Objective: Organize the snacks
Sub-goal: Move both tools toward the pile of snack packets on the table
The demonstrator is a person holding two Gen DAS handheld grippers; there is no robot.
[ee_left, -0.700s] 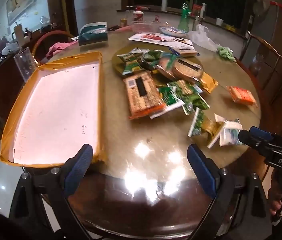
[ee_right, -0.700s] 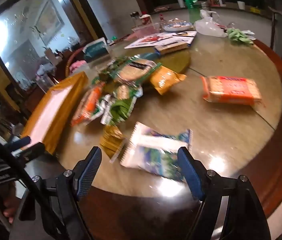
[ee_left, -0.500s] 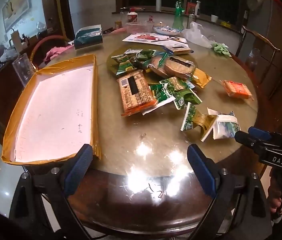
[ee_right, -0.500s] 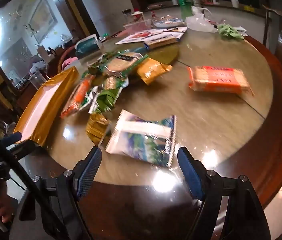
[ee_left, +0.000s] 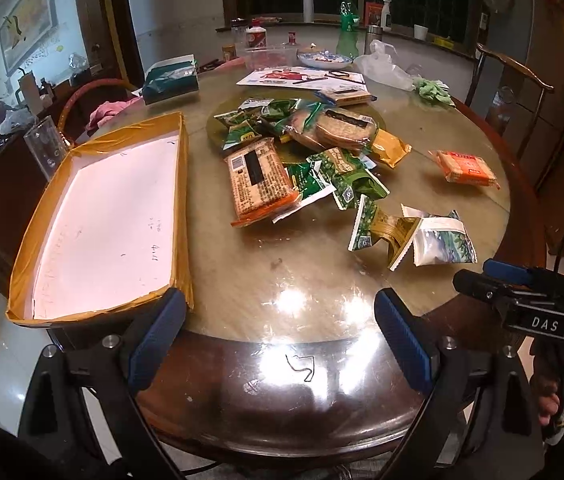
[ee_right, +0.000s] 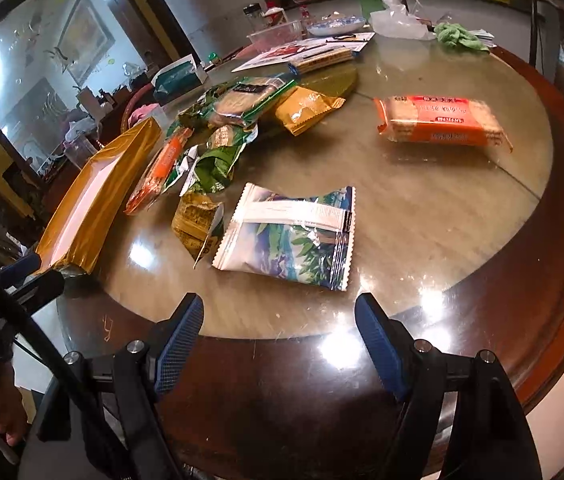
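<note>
A heap of snack packets lies in the middle of the round table. A white-and-blue packet lies nearest, just beyond my right gripper, which is open with nothing between its fingers. An orange cracker pack lies apart to the right. A shallow yellow-taped box with a white floor sits at the left. My left gripper hovers open over the near table edge, holding nothing. The right gripper shows at the right of the left wrist view.
The far side of the table holds a tissue box, papers, a bowl, a green bottle, a plastic bag and a green cloth. A wooden chair stands at the right.
Both grippers have drawn back and up from the table, so the snacks and the box sit farther away in both views. Nothing on the table has moved.
</note>
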